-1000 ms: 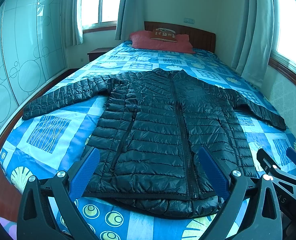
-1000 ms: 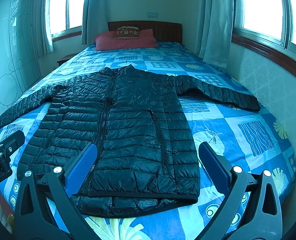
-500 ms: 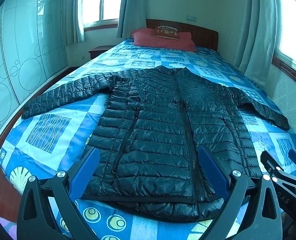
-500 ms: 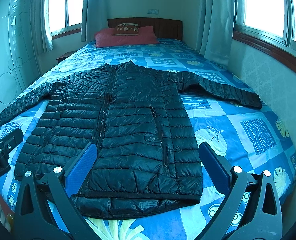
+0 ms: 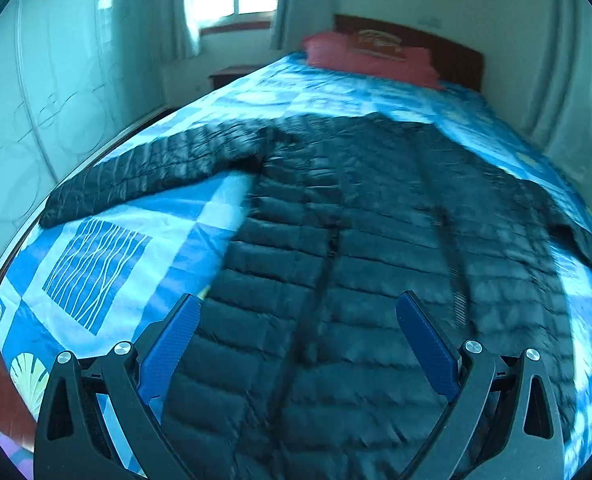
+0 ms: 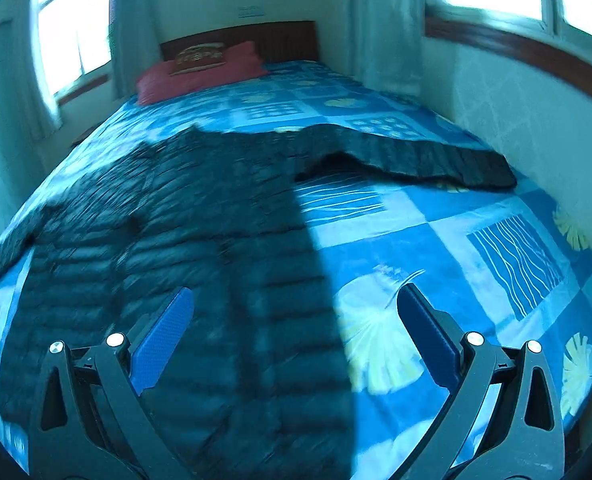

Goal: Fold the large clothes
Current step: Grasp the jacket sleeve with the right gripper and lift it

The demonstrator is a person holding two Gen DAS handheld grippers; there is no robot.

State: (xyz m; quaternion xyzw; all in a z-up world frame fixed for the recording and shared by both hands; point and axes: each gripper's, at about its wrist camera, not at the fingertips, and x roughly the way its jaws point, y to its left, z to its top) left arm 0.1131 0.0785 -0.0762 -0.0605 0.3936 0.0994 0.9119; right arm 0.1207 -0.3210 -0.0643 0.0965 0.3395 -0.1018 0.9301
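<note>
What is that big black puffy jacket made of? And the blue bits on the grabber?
The jacket looks like thin, slightly shiny synthetic fabric, maybe nylon, stuffed with soft filling: it is stitched into puffy rows that catch the light. The blur hides finer detail. The left gripper has blue pads that look like matte rubber or plastic with a fine bumpy texture, on black, probably plastic, arms.

the left gripper (image 5: 296, 332) is hanging with its jaws spread wide over the black quilted jacket (image 5: 356, 264), nothing standing between the blue pads (image 5: 168, 344). to its left, bare bedspread (image 5: 96, 256) is lying free up to the outstretched sleeve (image 5: 148, 172) crossing ahead. the right gripper (image 6: 296, 328) is likewise gaping, straddling the jacket's edge; to its right flat bedspread (image 6: 476, 248) is running clear to the wall (image 6: 536, 128), with the other sleeve (image 6: 424, 158) barring the way ahead.
</note>
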